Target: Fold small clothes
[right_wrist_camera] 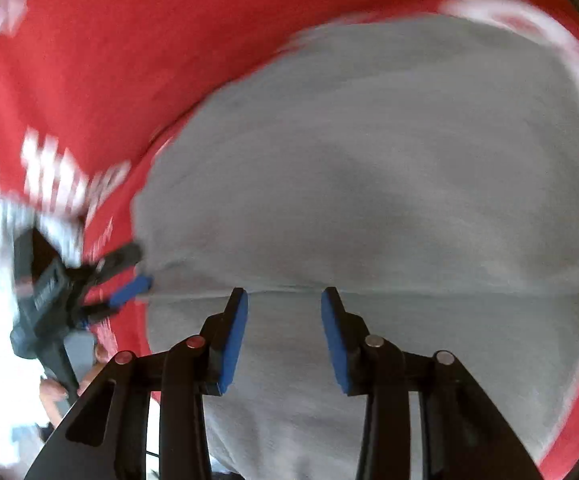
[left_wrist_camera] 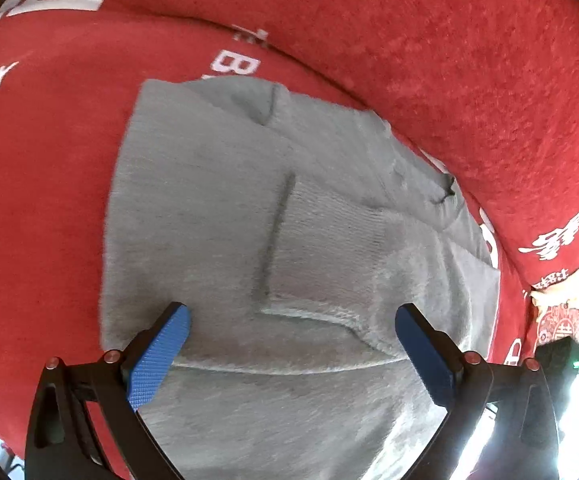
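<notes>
Garment: grey knit sweater (left_wrist_camera: 225, 208) lies flat on a red printed cloth (left_wrist_camera: 449, 60) covering the tabletop; a ribbed cuff (left_wrist_camera: 321, 248) is folded in across the body.
Left claw (left_wrist_camera: 291, 322): spread wide, blue pads empty, hovering over the near part of the sweater; nothing between the pads but fabric below. In the right wrist view it sits at the sweater's left edge (right_wrist_camera: 129, 280), blurred.
Right claw (right_wrist_camera: 284, 312): spread, less wide than the left, empty, low over the grey knit, just short of a fold line (right_wrist_camera: 409, 290) that runs left to right across that view.
Key relation: sweater lies ahead of and beneath both claws. The fold line's long axis runs crosswise to the right claw's fingers, so judged that this claw is placed to pinch that edge; left claw is at the same line's left end.
Step (judged): sleeves in; next fold brings near hem toward far collar.
Containers: none visible.
Uncertain: right wrist view is motion-blurred; contact with fabric cannot be told.
</notes>
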Tool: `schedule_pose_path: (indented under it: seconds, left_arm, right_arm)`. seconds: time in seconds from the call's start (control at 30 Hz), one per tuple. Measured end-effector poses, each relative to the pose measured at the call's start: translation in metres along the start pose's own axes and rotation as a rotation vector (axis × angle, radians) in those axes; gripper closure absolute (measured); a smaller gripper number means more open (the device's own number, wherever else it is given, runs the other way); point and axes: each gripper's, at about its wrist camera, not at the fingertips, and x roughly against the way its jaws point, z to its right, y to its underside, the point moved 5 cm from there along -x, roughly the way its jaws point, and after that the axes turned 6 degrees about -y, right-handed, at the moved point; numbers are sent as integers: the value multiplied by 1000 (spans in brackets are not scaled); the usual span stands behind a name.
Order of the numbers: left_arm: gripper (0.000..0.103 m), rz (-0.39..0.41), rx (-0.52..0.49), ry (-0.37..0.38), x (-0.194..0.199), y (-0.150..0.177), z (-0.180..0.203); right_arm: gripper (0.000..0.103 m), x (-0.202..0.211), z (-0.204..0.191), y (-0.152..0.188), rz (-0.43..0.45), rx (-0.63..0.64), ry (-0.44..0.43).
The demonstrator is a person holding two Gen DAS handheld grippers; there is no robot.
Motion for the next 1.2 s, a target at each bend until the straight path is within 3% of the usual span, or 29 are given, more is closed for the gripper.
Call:
schedule_pose_path:
  seconds: [0.13, 0.23, 0.3, 0.33, 0.37, 0.5, 0.6, 0.7, 0.93, 1.07, 1.1, 1.13, 1.2]
  left_arm:
    - [0, -8, -18, 3, -6, 1, 17]
    - [4, -9, -18, -56, -11, -3, 20]
    - [34, 12, -9, -87, -8, -6, 19]
    - [64, 14, -13, -90, -8, -7, 18]
    - [84, 4, -18, -90, -7, -8, 17]
    - [84, 19, -30, -32, 6, 0, 14]
    - [84, 36, -81, -59, 14, 16, 16]
    - [84, 21, -92, -114, 3, 26, 8]
    - [84, 13, -94, -121, 6, 30, -2]
    - [83, 3, -85, -107, 5, 29, 0]
    - [83, -4, -72, -94, 2, 28, 2]
    - [81, -10, -62, -86, 1, 28, 2]
    - [56, -21, -41, -92, 0, 27, 0]
  right_arm:
    - [61, 39, 67, -7, 142, -256, -35]
    - [61, 49, 89, -13, 209, -364, -104]
    - [66, 51, 92, -19, 219, -353, -91]
    - [88, 52, 90, -22, 221, -327, -65]
    - [95, 54, 90, -25, 216, -299, -40]
    - [96, 69, 80, -27, 208, -181, -16]
    - [96, 73, 80, -24, 190, -106, 43]
    - [96, 74, 103, -20, 150, -80, 90]
    - [96, 74, 109, -22, 150, -72, 89]
    - [91, 75, 106, -24, 131, -141, -9]
    - [87, 72, 105, -21, 112, -181, -61]
    - [77, 70, 102, -18, 98, -204, -91]
    - [70, 67, 91, -8, 78, -225, -161]
